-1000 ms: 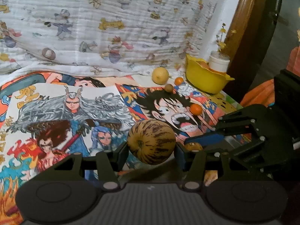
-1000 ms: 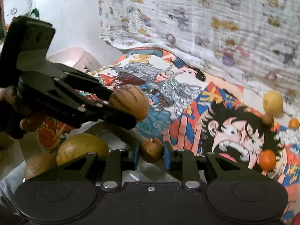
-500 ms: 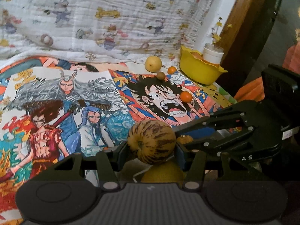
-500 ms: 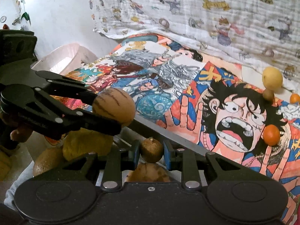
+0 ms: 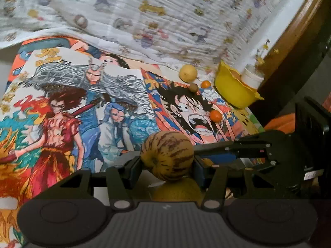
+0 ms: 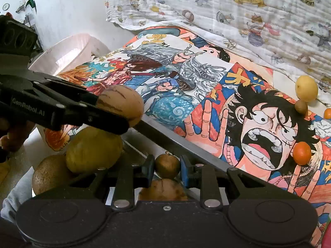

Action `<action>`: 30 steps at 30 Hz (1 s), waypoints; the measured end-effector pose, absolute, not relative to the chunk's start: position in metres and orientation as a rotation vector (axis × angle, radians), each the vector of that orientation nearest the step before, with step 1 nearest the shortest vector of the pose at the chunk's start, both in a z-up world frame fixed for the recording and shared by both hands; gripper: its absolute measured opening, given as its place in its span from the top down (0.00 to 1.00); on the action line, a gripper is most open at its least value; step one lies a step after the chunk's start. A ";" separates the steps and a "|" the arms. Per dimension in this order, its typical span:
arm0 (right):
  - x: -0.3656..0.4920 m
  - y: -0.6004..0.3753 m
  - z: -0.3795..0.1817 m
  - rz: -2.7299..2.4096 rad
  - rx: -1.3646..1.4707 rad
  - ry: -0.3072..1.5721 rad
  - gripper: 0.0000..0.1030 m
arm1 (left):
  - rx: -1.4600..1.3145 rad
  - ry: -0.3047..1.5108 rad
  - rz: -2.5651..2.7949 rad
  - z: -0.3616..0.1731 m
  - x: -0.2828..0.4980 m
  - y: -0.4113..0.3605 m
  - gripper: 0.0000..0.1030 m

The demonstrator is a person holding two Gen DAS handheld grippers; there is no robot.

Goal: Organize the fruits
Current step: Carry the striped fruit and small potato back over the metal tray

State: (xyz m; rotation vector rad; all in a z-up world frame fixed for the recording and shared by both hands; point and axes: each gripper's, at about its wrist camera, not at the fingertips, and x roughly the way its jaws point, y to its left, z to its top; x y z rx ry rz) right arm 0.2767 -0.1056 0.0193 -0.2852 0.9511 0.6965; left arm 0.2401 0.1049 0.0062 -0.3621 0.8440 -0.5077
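The left claw (image 5: 167, 163) pinches a striped melon (image 5: 167, 156); the right claw (image 6: 167, 166) pinches a small brown fruit (image 6: 167, 165), both directly above the tray's (image 6: 182, 144) piled fruits.

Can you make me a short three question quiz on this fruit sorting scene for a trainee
1. True or false: the left tool is shut on the striped melon.
2. What does the right tool hold?
A. an orange
B. a small brown fruit
C. nothing
3. Fill in: the bowl at the far corner of the cartoon mat is ____.

Key: 1 true; 2 B; 3 yellow.
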 end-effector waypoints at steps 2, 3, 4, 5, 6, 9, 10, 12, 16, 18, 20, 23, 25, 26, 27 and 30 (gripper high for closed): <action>0.277 -0.105 0.019 0.699 -0.288 0.952 0.73 | -0.383 0.839 -0.493 0.004 0.239 0.110 0.45; 0.277 -0.104 0.018 0.699 -0.290 0.952 0.73 | -0.387 0.837 -0.486 0.004 0.238 0.112 0.45; 0.277 -0.104 0.018 0.699 -0.293 0.952 0.73 | -0.391 0.834 -0.479 0.003 0.238 0.114 0.45; 0.278 -0.104 0.017 0.700 -0.294 0.952 0.73 | -0.393 0.830 -0.473 0.003 0.237 0.116 0.45; 0.277 -0.103 0.017 0.700 -0.294 0.953 0.73 | -0.394 0.828 -0.468 0.003 0.236 0.117 0.45; 0.278 -0.102 0.016 0.703 -0.299 0.954 0.73 | -0.390 0.821 -0.457 0.003 0.234 0.120 0.45; 0.278 -0.101 0.016 0.703 -0.302 0.953 0.73 | -0.386 0.819 -0.454 0.003 0.234 0.121 0.45; 0.278 -0.101 0.016 0.705 -0.306 0.951 0.72 | -0.374 0.818 -0.454 0.003 0.233 0.123 0.45; 0.278 -0.099 0.015 0.714 -0.310 0.958 0.73 | -0.346 0.825 -0.475 0.006 0.234 0.124 0.45; 0.277 -0.098 0.014 0.720 -0.315 0.957 0.73 | -0.318 0.830 -0.484 0.009 0.235 0.122 0.45; 0.277 -0.096 0.014 0.726 -0.320 0.955 0.73 | -0.264 0.830 -0.494 0.013 0.236 0.119 0.45; 0.277 -0.096 0.014 0.728 -0.331 0.950 0.73 | -0.159 0.827 -0.517 0.020 0.238 0.111 0.45; 0.277 -0.096 0.014 0.726 -0.336 0.948 0.73 | -0.091 0.831 -0.544 0.024 0.241 0.103 0.45; 0.277 -0.097 0.015 0.726 -0.338 0.947 0.73 | -0.061 0.835 -0.562 0.026 0.243 0.100 0.45; 0.277 -0.098 0.015 0.725 -0.341 0.944 0.73 | -0.031 0.839 -0.584 0.027 0.245 0.096 0.45; 0.277 -0.101 0.019 0.718 -0.349 0.929 0.73 | 0.060 0.847 -0.646 0.031 0.249 0.082 0.45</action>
